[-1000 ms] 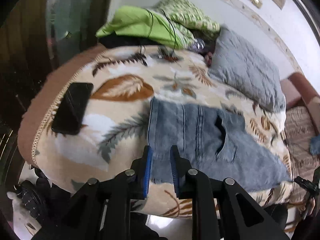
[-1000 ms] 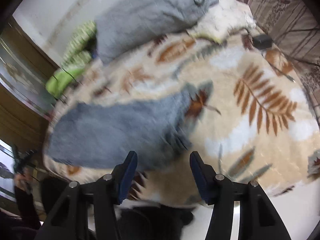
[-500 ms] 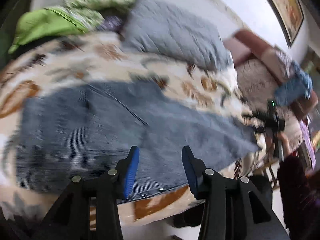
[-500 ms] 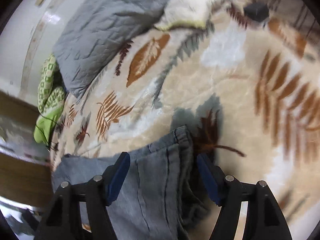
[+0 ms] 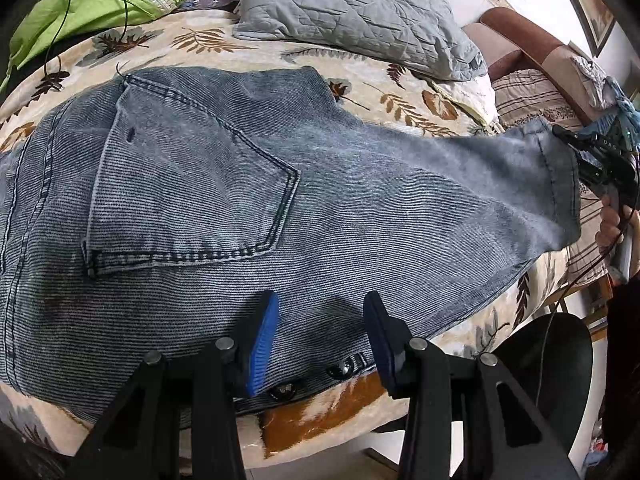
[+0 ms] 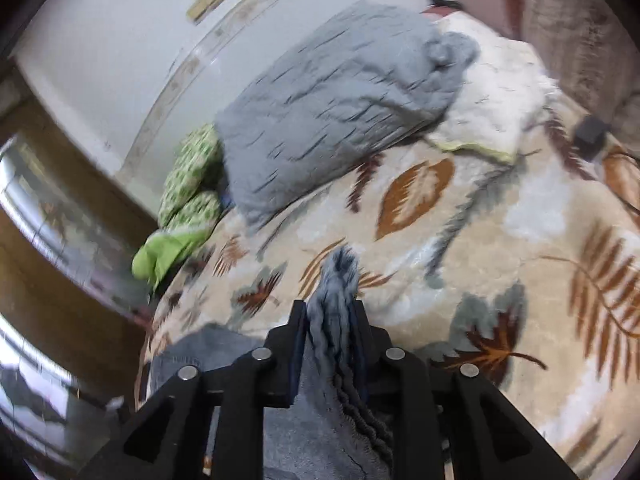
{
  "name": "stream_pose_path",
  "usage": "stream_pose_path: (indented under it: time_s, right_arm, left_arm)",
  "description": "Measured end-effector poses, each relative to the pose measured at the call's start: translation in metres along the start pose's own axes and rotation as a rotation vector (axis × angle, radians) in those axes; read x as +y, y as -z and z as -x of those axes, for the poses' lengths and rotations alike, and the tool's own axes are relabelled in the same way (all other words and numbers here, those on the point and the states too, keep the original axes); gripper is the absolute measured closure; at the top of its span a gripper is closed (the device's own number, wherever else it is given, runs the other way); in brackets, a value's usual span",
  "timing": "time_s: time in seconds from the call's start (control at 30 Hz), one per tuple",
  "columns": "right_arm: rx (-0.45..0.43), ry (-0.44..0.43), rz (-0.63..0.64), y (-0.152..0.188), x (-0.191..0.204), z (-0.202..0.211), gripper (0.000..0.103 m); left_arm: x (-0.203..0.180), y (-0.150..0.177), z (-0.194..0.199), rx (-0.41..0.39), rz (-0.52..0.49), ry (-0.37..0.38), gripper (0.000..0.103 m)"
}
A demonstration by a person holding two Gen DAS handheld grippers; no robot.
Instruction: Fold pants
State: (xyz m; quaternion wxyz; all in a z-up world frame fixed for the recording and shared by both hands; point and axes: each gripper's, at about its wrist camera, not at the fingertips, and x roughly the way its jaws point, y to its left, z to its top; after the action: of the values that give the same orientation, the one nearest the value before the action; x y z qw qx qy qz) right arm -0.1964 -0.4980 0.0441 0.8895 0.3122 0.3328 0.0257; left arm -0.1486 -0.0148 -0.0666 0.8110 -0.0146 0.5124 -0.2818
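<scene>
The pants lie spread across the bed, waist nearest me. My right tongs have just clamped the hem and lift it, ready to fold over. My left tongs, now part-open, hover over the waistband, empty.

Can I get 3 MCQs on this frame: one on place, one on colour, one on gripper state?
1. Where does the grey pillow lie?
A on the floor
B on the bed, beyond the jeans
C on top of the jeans

2. What colour are the left hand-held gripper pads?
A blue
B red
C yellow

3. What is the right hand-held gripper doing?
A standing open and empty
B shut on the pillow
C shut on bunched denim

Key: B, it lies past the jeans on the leaf-print blanket; A, blue pads show; C, fabric is pinched between its jaws.
</scene>
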Motion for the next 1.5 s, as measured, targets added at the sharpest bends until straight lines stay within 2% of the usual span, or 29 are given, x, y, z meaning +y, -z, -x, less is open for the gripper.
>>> stream_pose_path:
  time_s: [0.07,0.1,0.17,0.3,0.37,0.4,0.53,0.57,0.6,0.67,0.83,0.9,0.93,1.0,1.03,1.1,1.13,1.2,1.3,1.37,1.43,1.47,1.5]
  right_arm:
    - [-0.043,0.096,-0.016,-0.005,-0.009,0.009,0.071]
    - [-0.039,0.191,0.003,-0.006,-0.013,0.011,0.07]
    - [-0.018,0.246,0.023,-0.004,-0.017,0.012,0.07]
    - [0.068,0.133,0.021,0.01,-0.024,0.012,0.07]
    - [0.132,0.073,0.032,0.023,-0.018,0.003,0.07]
    - [0.193,0.045,0.036,0.032,-0.014,-0.011,0.07]
    - [0.379,0.078,0.09,0.066,0.001,-0.058,0.07]
    - [0.478,0.107,0.103,0.083,0.001,-0.076,0.07]
    - [0.538,0.139,0.121,0.096,-0.001,-0.086,0.069]
    - [0.489,0.146,0.217,0.11,0.004,-0.079,0.069]
    - [0.543,0.237,0.242,0.113,0.006,-0.068,0.07]
    - [0.535,0.28,0.262,0.107,0.02,-0.063,0.07]
    - [0.523,0.267,0.263,0.105,0.026,-0.06,0.07]
    - [0.493,0.172,0.265,0.1,0.048,-0.055,0.07]
    - [0.488,0.142,0.27,0.1,0.056,-0.055,0.07]
    - [0.493,0.098,0.297,0.104,0.081,-0.066,0.07]
    - [0.5,0.086,0.303,0.107,0.087,-0.07,0.07]
    - [0.522,0.062,0.337,0.118,0.103,-0.085,0.07]
    - [0.58,0.115,0.378,0.141,0.112,-0.113,0.07]
    - [0.63,0.156,0.392,0.158,0.107,-0.126,0.069]
    - [0.615,0.157,0.427,0.166,0.106,-0.122,0.069]
    - [0.636,0.165,0.43,0.168,0.106,-0.122,0.069]
    - [0.672,0.181,0.443,0.169,0.108,-0.12,0.069]
  left_arm:
    - [0.001,-0.001,0.001,0.004,0.007,0.003,0.059]
    - [0.003,0.0,0.001,0.005,0.01,0.003,0.058]
    - [0.004,0.0,0.002,0.009,0.01,0.002,0.058]
    - [0.005,-0.001,-0.002,0.012,0.012,-0.001,0.058]
    - [0.004,-0.002,-0.003,0.015,0.008,-0.008,0.057]
    - [0.002,-0.001,-0.003,0.014,0.002,-0.013,0.057]
    - [-0.002,0.003,-0.003,0.008,-0.032,-0.034,0.057]
    - [-0.001,0.006,-0.001,0.004,-0.031,-0.035,0.057]
    - [-0.001,0.008,-0.001,0.004,-0.03,-0.037,0.057]
    - [-0.001,0.016,0.002,0.004,-0.048,-0.044,0.057]
    - [-0.004,0.025,0.006,0.02,-0.092,-0.064,0.057]
    - [-0.004,0.024,0.009,0.033,-0.088,-0.064,0.057]
    - [-0.003,0.023,0.011,0.037,-0.083,-0.057,0.057]
    - [0.001,0.019,0.016,0.041,-0.049,-0.031,0.057]
    - [0.004,0.015,0.021,0.035,-0.013,0.005,0.057]
    - [0.003,0.007,0.03,-0.009,0.015,0.048,0.057]
    - [0.001,0.002,0.034,-0.04,0.02,0.046,0.057]
    - [-0.003,-0.008,0.033,-0.07,0.019,0.03,0.057]
    - [-0.008,-0.014,0.021,-0.077,0.001,0.006,0.057]
    - [-0.008,-0.009,0.003,-0.031,-0.033,-0.047,0.057]
    - [-0.006,0.0,-0.008,0.014,-0.028,-0.068,0.057]
    - [-0.007,0.007,-0.005,-0.02,-0.056,-0.072,0.057]
    - [-0.011,0.012,-0.003,-0.022,-0.087,-0.088,0.057]
